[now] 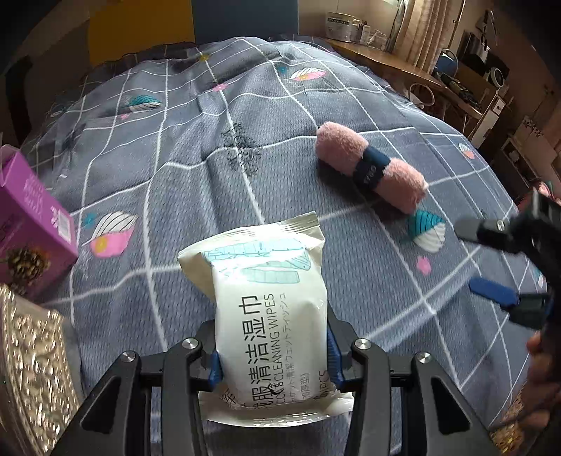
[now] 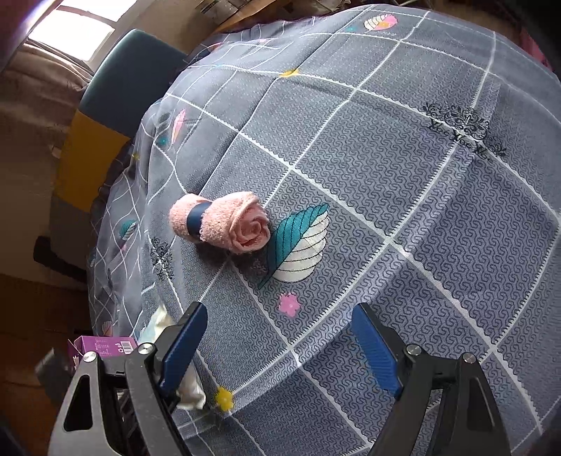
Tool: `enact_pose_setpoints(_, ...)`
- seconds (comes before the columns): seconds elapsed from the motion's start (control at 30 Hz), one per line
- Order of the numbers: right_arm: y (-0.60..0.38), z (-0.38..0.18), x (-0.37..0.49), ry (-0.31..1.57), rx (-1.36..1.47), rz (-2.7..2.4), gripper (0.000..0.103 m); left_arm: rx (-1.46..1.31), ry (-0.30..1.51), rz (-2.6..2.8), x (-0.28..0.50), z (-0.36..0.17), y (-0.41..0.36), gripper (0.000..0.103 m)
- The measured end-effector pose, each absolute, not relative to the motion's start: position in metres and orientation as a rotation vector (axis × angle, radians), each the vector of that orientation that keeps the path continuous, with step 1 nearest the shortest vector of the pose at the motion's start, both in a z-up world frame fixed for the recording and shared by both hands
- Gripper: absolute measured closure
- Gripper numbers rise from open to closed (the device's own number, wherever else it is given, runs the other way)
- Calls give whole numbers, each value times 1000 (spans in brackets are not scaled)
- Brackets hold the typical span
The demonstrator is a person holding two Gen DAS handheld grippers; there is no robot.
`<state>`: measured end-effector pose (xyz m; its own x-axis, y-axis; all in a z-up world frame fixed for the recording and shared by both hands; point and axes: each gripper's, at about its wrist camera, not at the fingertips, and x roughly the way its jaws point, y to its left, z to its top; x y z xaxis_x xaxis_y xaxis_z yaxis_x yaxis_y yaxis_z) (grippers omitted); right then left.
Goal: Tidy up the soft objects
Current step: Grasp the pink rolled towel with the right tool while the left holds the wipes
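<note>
Covering the bed, a grey quilt with a white grid and printed leaves and flowers (image 1: pixel 245 158) serves as the working surface; beyond it a wooden desk crowded with small items (image 1: pixel 403 63) is seen in the left wrist view, and a bright window (image 2: pixel 70 28) in the right wrist view.

One white plastic pack of cleaning wipes (image 1: pixel 270 322) is pinched between the blue pads of the left gripper (image 1: pixel 271 364), held just above the quilt's near edge. One pink rolled towel bound with a dark blue band (image 1: pixel 371 168) lies on the quilt, well apart from the pack. The right gripper (image 2: pixel 280 347) is spread wide and holds nothing, with the towel ahead of it.

Only the left wrist view shows the printed face of the pack and a glittery gold object (image 1: pixel 31 368). One purple cardboard box (image 1: pixel 31 224) is seen at the quilt's left edge in both views. The spiral end of the towel roll is shown only in the right wrist view.
</note>
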<state>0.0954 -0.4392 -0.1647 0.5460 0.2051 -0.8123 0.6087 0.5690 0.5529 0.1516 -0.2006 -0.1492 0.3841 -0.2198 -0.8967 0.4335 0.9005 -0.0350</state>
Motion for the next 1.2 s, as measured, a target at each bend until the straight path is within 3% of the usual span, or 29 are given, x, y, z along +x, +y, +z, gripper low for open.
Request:
enact_pose_setpoints(0.13,-437,-166,97,1015,943,-302,18,259,1020,-373,115,-151,-176,58)
enact_pose_setpoints(0.37,-420,-165,111,1066,793,-293,18,214,1043,-386,118,-171,-157,56)
enact_pose_setpoints(0.67,-396,-161,125,1085,554,-304,22,241,925,-428,105,-174,-154,55)
enact_pose_setpoints(0.97,-357,-139,164,1014,148,-272,24,215,913,-442,105,-175,-151,55)
enact_pose_setpoints(1.2,-354,-154,229,1064,-142,-258,16,222,903,-440,103,-175,-152,54)
